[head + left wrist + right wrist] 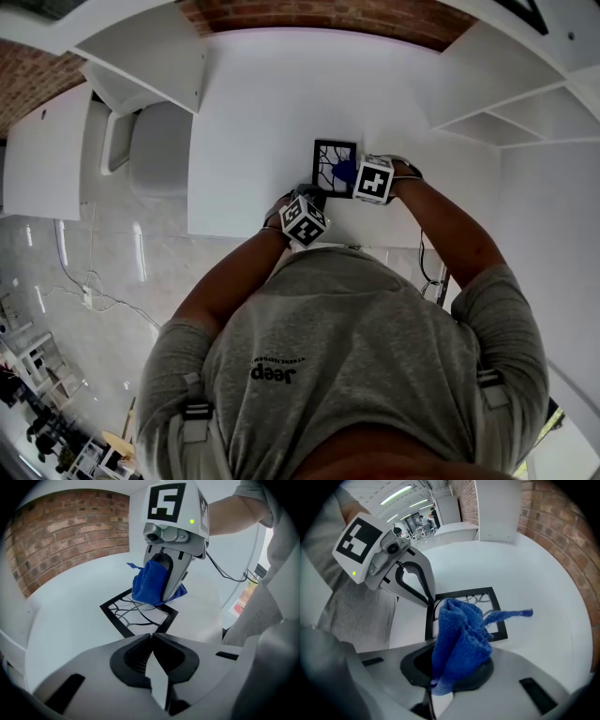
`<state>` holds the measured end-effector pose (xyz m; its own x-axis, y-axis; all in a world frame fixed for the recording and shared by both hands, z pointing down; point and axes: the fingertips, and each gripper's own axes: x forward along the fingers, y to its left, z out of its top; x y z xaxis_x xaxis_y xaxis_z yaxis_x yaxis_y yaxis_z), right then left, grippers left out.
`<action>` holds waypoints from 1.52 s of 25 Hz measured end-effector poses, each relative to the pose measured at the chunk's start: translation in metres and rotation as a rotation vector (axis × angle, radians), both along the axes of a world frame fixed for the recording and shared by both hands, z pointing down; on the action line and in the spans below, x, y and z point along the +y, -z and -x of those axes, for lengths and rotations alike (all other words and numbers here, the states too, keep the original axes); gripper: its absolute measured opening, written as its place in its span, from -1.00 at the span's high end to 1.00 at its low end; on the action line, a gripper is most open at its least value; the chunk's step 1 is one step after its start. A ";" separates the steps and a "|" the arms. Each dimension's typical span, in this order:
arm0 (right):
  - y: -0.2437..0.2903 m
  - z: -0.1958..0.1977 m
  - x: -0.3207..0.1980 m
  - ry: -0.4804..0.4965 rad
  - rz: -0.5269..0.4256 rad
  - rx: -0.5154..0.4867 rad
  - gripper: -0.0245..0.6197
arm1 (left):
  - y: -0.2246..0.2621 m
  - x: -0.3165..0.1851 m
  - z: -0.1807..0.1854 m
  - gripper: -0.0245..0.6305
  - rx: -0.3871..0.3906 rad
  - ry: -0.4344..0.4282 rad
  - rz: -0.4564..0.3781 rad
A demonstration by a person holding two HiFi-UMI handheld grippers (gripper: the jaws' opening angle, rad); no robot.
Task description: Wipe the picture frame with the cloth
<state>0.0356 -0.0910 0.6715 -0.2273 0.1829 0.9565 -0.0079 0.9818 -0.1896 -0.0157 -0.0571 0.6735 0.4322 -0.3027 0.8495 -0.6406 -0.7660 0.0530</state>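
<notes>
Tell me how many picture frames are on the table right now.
1. The picture frame lies flat on the white table, partly under the blue cloth. The person's arms hide some tabletop, so another could be hidden.

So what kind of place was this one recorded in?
Probably an indoor workspace, an office or lab rather than a home: a white table against a brick wall, white shelves beside it, and strip lights over a large room behind.

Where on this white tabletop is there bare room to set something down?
Bare white tabletop lies left of and beyond the black picture frame. Crowded at the frame's near edge: left gripper, right gripper with blue cloth.
</notes>
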 end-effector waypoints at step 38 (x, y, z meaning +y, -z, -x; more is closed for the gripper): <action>0.001 0.007 -0.002 -0.013 0.013 -0.083 0.74 | -0.020 -0.053 0.024 -0.49 -0.052 -0.581 0.182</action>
<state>0.0290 -0.0929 0.6701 -0.3079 0.1916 0.9319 -0.0042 0.9792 -0.2027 -0.0397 -0.1105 0.6939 0.4396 0.1225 0.8898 -0.1254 -0.9726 0.1959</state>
